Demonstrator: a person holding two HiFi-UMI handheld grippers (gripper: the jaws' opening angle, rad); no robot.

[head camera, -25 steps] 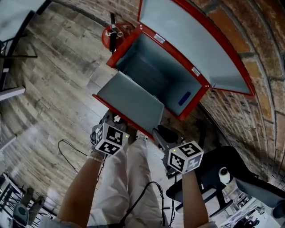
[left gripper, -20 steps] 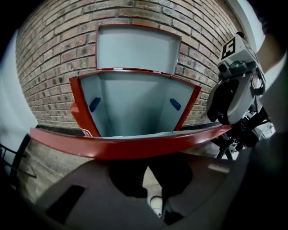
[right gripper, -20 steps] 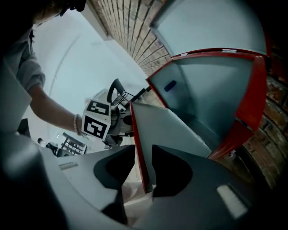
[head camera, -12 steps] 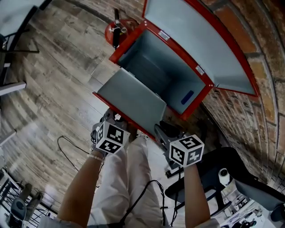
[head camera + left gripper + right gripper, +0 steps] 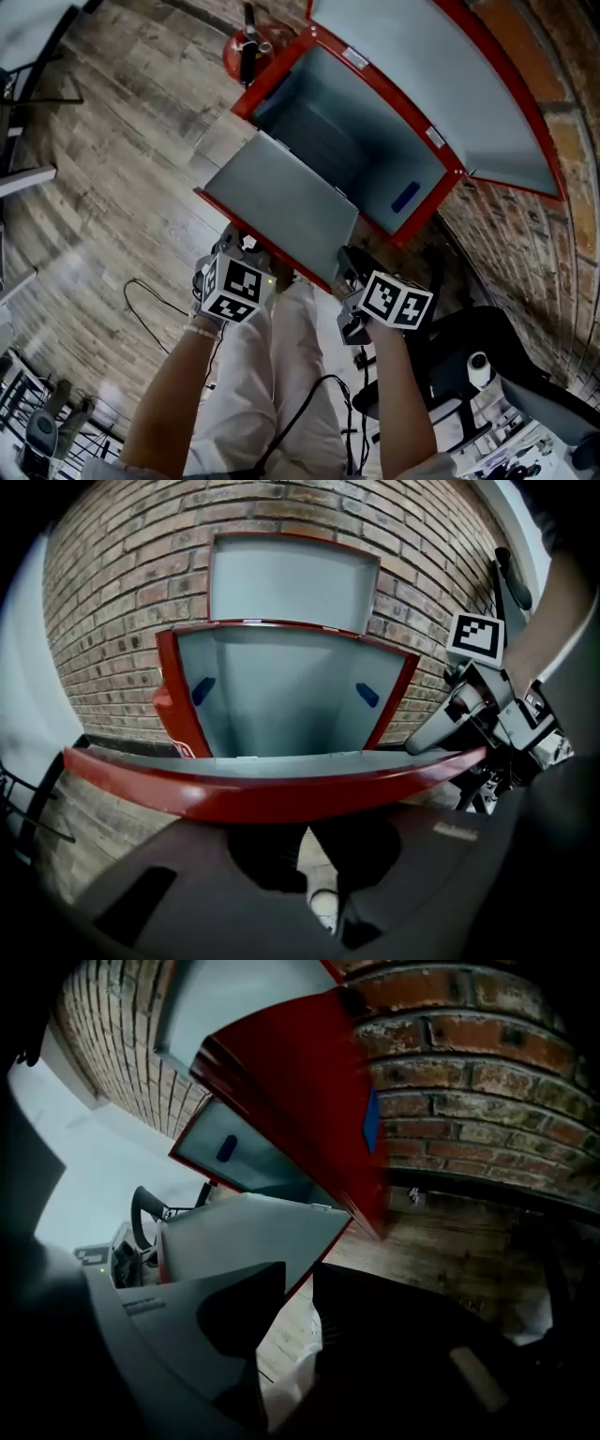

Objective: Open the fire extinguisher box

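Note:
The red fire extinguisher box point(image 5: 281, 70) stands open against the brick wall, and its grey inside is empty. Its lid point(image 5: 441, 75) leans up on the wall. The front door point(image 5: 281, 202) hangs down toward me, grey side up. My left gripper point(image 5: 234, 246) sits at the door's near left corner. In the left gripper view the door's red edge point(image 5: 281, 797) runs across just past the parted jaws of that gripper point(image 5: 323, 874). My right gripper point(image 5: 345, 262) is at the near right corner. Its jaws point(image 5: 295, 1297) stand slightly apart, the door point(image 5: 253, 1237) just beyond them.
A red fire extinguisher point(image 5: 246, 52) stands on the wooden floor left of the box. A black chair point(image 5: 469, 347) is close on the right. A cable point(image 5: 155, 309) loops on the floor at my left. My white-trousered legs point(image 5: 281, 375) are under the door.
My right gripper has moved up and left, closer to the door's near right corner. The left gripper has stayed at the door's left corner.

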